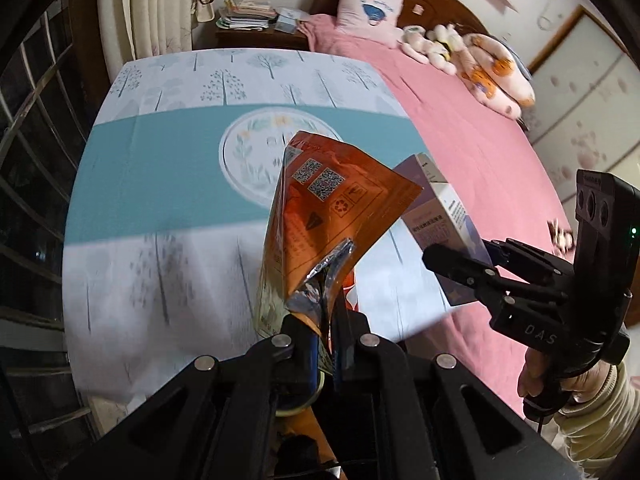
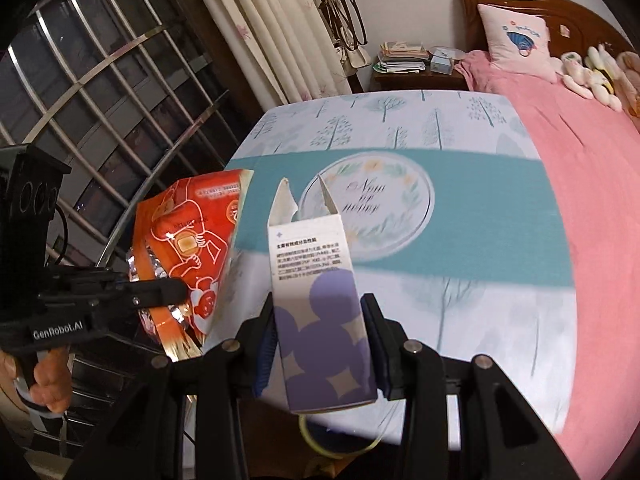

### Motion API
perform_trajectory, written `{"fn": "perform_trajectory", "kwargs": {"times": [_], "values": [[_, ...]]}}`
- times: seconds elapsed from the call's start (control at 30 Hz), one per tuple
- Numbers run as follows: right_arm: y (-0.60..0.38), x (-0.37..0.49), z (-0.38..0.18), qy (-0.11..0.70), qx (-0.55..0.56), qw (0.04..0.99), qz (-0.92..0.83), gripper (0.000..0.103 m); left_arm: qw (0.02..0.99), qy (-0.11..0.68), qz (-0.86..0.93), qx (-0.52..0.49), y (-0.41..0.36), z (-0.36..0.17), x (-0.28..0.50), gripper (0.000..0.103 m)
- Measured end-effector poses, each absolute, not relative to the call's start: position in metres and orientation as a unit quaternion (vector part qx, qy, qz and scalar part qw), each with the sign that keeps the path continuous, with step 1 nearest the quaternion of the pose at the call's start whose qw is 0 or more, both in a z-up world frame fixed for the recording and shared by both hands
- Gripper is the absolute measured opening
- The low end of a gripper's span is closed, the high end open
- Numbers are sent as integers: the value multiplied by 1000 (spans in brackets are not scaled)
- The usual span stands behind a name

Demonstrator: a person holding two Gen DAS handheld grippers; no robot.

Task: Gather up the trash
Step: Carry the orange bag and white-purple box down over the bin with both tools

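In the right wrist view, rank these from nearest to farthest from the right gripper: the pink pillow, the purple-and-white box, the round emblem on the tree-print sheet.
1. purple-and-white box: clamped in the right gripper, bottom centre.
2. round emblem: on the sheet's teal band, beyond the box's open top.
3. pink pillow: against the wooden headboard, upper right.

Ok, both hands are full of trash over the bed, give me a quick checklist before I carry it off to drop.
1. Left gripper shut on the orange foil pouch: ok.
2. Right gripper clamped on the open purple and white carton: ok.
3. Pouch and carton apart, not tangled: ok.
4. More trash left on the tree-print sheet: none visible, ok.
5. Bin in sight: not ok, neither view shows one.
6. Pouch empty: cannot tell.
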State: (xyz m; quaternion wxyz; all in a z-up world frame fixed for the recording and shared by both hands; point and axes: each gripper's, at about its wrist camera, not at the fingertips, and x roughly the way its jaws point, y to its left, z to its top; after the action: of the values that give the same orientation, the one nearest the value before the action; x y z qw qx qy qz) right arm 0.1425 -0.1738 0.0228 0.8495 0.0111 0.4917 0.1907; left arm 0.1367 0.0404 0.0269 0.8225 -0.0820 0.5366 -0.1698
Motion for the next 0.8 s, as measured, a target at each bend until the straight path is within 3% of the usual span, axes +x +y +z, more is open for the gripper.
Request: {"fn": "perform_trajectory", "kwargs": {"times": [0.47, 0.8], "values": [[-160, 19, 1, 526, 18, 832, 177, 40, 805, 561, -182, -65, 43, 0, 17, 3], [-185, -13, -55, 565, 19, 810, 154, 40, 761, 622, -159, -93, 18, -68, -12, 3]]}}
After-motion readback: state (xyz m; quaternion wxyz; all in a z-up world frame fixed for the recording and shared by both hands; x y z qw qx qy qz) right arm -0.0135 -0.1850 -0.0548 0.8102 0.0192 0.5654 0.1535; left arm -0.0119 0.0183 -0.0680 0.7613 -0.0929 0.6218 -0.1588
